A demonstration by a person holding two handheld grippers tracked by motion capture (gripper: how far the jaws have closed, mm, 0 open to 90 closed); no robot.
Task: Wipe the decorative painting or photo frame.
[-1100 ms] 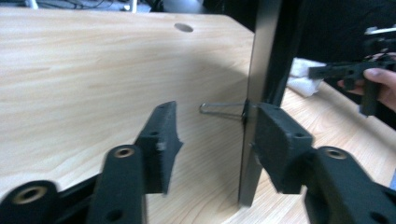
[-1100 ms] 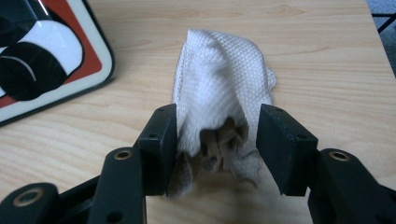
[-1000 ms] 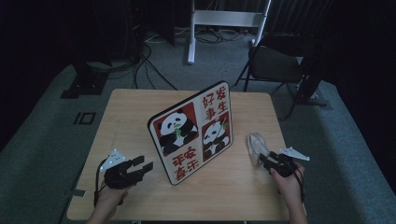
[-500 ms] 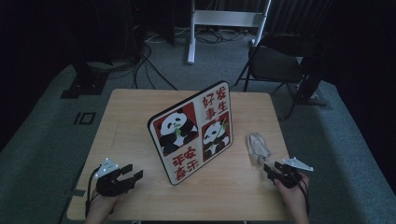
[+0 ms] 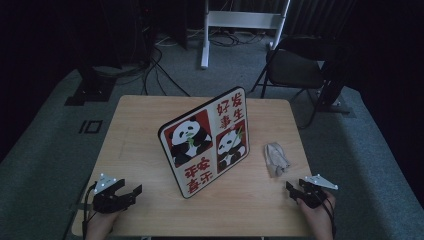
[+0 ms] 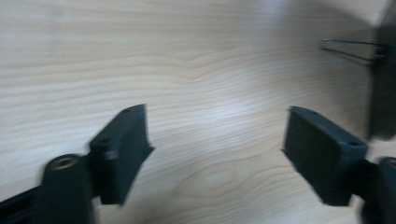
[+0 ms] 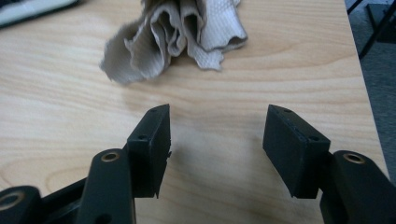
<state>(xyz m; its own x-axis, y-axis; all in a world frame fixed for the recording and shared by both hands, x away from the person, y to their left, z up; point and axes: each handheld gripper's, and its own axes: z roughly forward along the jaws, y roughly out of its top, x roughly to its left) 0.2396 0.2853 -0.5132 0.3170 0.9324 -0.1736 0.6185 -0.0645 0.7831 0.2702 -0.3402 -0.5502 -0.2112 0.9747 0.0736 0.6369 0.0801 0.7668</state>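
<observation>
A: Start at the lower left of the high view. What is the left gripper (image 5: 131, 192) doing?

B: It sits low over the table (image 5: 135, 130) near the front edge, jaws spread wide with nothing between them. In the left gripper view, bare wood shows between the jaws, and the dark edge of the panda board (image 6: 383, 74) with its wire stand is at the far right of the frame.

A: And mid-frame?

B: The panda board (image 5: 205, 140) stands propped upright at the centre of the high view, face toward the person.

A: Then the cloth?

B: The crumpled grey cloth (image 5: 276, 159) lies right of the board, well apart from it. The right gripper (image 5: 292, 189), at the lower right, is wide open and empty, just short of the cloth. In the right gripper view the cloth (image 7: 177, 32) sits at the top centre.

A: How best to take it?

B: I'd say go straight forward, keep the jaws wide, drop the tips to the wood, and close on the thick bunched folds, not the thin loose corner.
</observation>
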